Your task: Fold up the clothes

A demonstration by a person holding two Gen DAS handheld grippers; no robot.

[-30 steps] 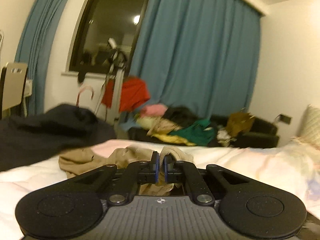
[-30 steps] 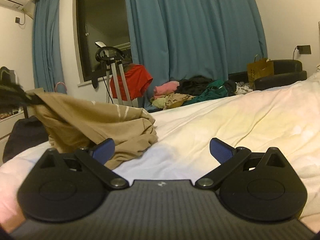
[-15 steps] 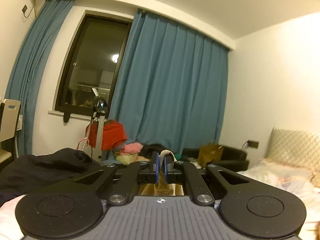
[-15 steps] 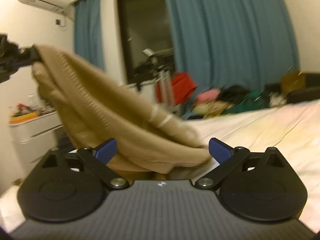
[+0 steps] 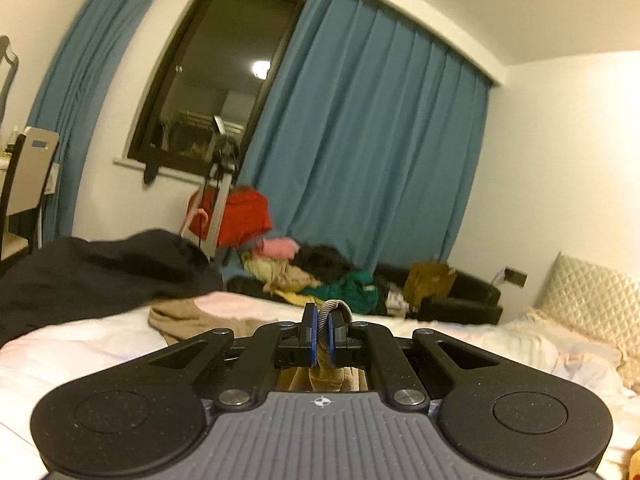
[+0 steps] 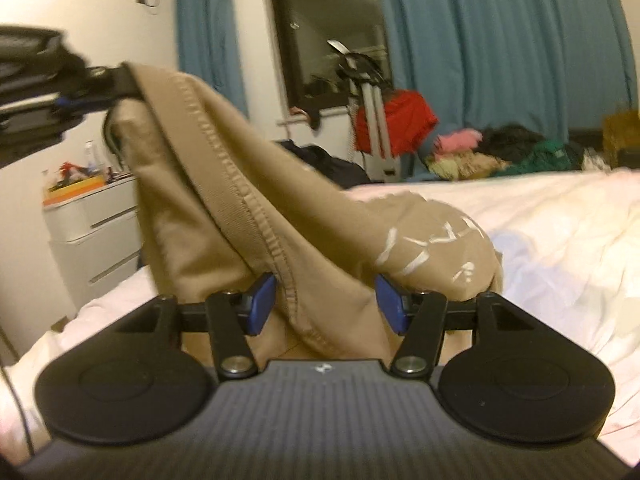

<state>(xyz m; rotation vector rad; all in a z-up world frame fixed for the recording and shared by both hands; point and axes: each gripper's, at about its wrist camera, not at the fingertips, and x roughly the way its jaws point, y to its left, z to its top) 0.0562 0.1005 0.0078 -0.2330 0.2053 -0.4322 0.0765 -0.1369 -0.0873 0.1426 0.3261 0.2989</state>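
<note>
A tan garment [image 6: 224, 200] with white markings hangs stretched from the upper left down to the bed. My left gripper [image 5: 322, 330] is shut on its ribbed edge; in the right wrist view that left gripper [image 6: 120, 80] holds the cloth's top corner aloft. My right gripper [image 6: 326, 304] has a stitched fold of the tan garment between its blue pads [image 6: 260, 304], and its jaws are closing; the pads do not press the cloth. In the left wrist view more of the tan garment [image 5: 180, 318] lies on the bed.
The white bed sheet [image 6: 540, 232] stretches to the right. A black garment [image 5: 80, 272] lies at the bed's left. A clothes pile [image 5: 312, 276] sits on a dark sofa under blue curtains. A white drawer unit [image 6: 92, 232] stands left, a pillow [image 5: 596, 300] right.
My left gripper lifted the tan garment's edge off the bed. My right gripper moved in under the hanging cloth, and its jaws narrowed around a fold.
</note>
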